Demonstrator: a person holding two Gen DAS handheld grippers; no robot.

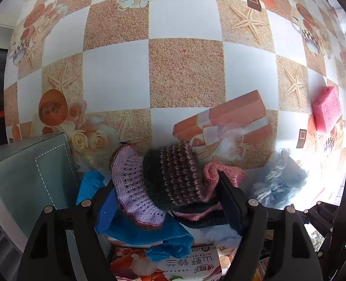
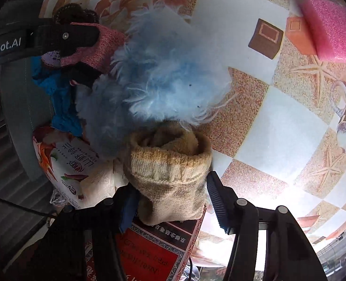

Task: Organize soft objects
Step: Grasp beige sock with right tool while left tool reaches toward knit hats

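Checkered, starfish-printed worktop [image 1: 116,75] bearing pink sponge [image 1: 326,110], fluffy blue item [image 1: 280,178], grey box [image 1: 27,178], knitted pile [image 1: 173,178].

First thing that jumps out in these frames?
The fluffy pale-blue furry item fills the centre of the right wrist view, just beyond a beige knitted sock sitting between the right tongs. In the left view, striped dark and lilac knitwear lies bunched between the left tongs; a pink foam block sits far right.
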